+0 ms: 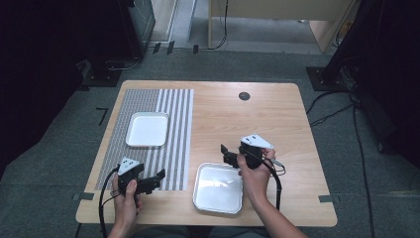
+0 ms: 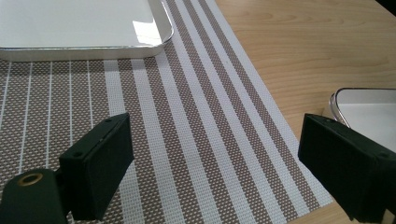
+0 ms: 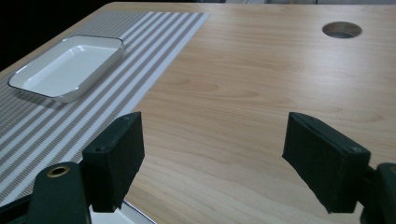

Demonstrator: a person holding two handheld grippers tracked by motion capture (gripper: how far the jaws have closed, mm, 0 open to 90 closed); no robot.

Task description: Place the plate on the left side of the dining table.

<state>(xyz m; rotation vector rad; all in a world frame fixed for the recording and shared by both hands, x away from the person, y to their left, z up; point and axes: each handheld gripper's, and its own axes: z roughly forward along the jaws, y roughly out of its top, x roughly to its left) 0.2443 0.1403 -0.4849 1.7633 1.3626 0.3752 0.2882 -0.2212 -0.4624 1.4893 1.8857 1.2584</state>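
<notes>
The nearer tray is what I take to be the work in hand: it lies flat on the bare wood at the front of the table, just beside the right edge of the striped mat, and it holds nothing. My right gripper hovers just above its far rim, jaws spread wide with nothing between them; in the right gripper view a sliver of that rim shows at the bottom edge under the left jaw, and the jaws point across open wood toward the far tray. My left gripper sits low over the front of the mat, also wide open and empty. Its own view looks along the stripes, with the near tray's corner just beyond the right jaw and the far tray's edge ahead.

The far tray rests on the mat, well apart from the near one, and it too is empty. Beyond it the table carries only a round cable hole.

As I judge it, the job is at its very start: neither tray is gripped or lifted. A grasp on a rim and whatever move follows are all left to do.
</notes>
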